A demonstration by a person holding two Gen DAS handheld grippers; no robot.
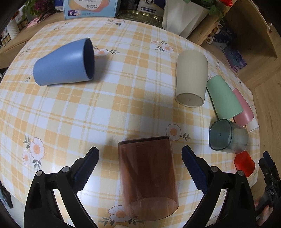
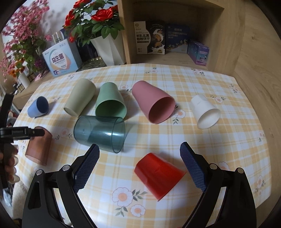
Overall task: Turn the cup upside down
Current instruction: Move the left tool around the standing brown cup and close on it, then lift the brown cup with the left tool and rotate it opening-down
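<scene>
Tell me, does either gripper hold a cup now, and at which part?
Nothing is held. The left gripper is open around the brown cup; the right gripper is open over the red cup.

- The surface [image 2: 158, 77] wears a cloth checked in yellow and white, printed with small daisies.
- Behind it stands a light wooden shelf unit [image 2: 230, 35] with an open cubby holding printed boxes [image 2: 150, 37], one black and white, one dark blue, one purple.
- A white faceted planter [image 2: 109, 47] of red roses [image 2: 103, 14] sits just left of the cubby.
- Pink blossom sprays [image 2: 22, 33] fill the far left, against a pale wall [image 2: 54, 15].
- A pale blue carton [image 2: 59, 58] with Chinese lettering stands near the flowers, at the surface's back edge.
- A low wooden ledge [image 1: 15, 43] runs along the left.
- Light wooden flooring [image 1: 268, 105] shows to the right.
</scene>
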